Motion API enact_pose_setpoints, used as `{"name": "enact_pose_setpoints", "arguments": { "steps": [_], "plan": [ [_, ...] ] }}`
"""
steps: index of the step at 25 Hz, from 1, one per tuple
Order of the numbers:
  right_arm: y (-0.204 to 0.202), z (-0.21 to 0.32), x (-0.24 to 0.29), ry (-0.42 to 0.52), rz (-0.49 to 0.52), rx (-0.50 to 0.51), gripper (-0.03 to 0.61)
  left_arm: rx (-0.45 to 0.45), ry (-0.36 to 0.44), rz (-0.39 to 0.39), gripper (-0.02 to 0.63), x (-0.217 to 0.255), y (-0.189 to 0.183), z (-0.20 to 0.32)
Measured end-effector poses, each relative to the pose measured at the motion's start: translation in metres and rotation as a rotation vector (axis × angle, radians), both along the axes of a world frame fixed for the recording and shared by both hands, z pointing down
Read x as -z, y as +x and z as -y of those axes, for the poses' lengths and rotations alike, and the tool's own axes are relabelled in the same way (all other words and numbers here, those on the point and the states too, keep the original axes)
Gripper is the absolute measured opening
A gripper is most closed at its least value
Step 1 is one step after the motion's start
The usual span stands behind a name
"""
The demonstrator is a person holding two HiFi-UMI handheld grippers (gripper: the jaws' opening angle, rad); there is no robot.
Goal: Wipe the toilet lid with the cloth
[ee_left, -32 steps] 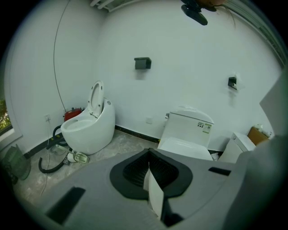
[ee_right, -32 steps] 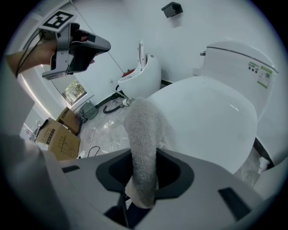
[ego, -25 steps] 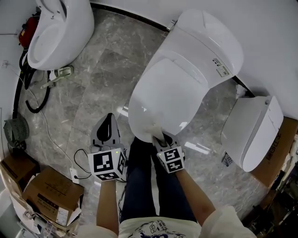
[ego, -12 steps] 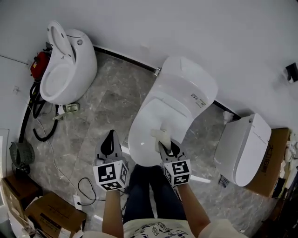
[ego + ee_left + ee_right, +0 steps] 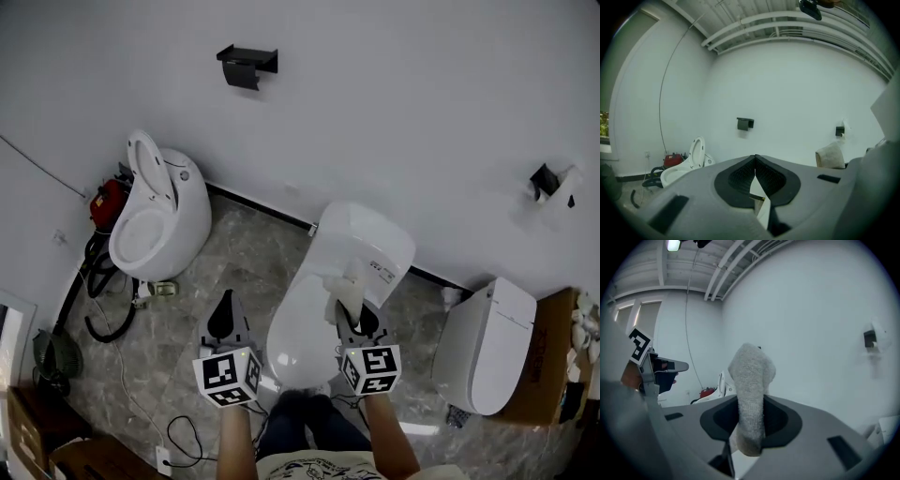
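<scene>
The white toilet [image 5: 323, 305] stands in the middle of the head view with its lid [image 5: 302, 328] down. My right gripper [image 5: 350, 315] is shut on a pale fluffy cloth [image 5: 344, 285], raised over the lid's right side. In the right gripper view the cloth [image 5: 750, 380] sticks up out of the shut right gripper [image 5: 751, 403] against the bare wall. My left gripper [image 5: 223, 319] hangs left of the bowl, over the floor. Its jaws are shut with nothing in them, as the left gripper view [image 5: 755, 158] shows, where the cloth [image 5: 830, 155] appears at the right.
A second toilet [image 5: 157, 220] with its seat up stands at the left, with a red machine [image 5: 108, 202] and hoses beside it. A third toilet [image 5: 486, 343] and a cardboard box [image 5: 553, 352] are at the right. Black holders [image 5: 247, 64] are fixed on the wall.
The head view has lifted and pulled back, showing more wall. Both grippers have risen; the right one has carried the cloth from the lid's front edge up toward its back.
</scene>
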State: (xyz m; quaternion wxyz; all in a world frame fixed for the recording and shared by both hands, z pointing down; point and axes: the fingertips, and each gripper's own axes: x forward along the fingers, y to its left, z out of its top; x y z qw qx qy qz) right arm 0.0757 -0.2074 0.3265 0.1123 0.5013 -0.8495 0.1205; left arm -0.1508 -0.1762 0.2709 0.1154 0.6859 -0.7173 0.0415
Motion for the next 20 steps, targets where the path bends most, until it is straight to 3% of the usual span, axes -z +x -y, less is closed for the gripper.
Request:
{"name": "enact_pose_setpoints", "arguments": {
  "steps": [8, 20],
  "plan": [
    [0.009, 0.007, 0.107, 0.189, 0.048, -0.030, 0.110, 0.016, 0.135, 0.035, 0.008, 0.089, 0.000, -0.006],
    [0.012, -0.006, 0.177, 0.311, 0.073, -0.038, 0.110, 0.031, 0.217, 0.053, 0.009, 0.148, 0.000, -0.024]
  ]
}}
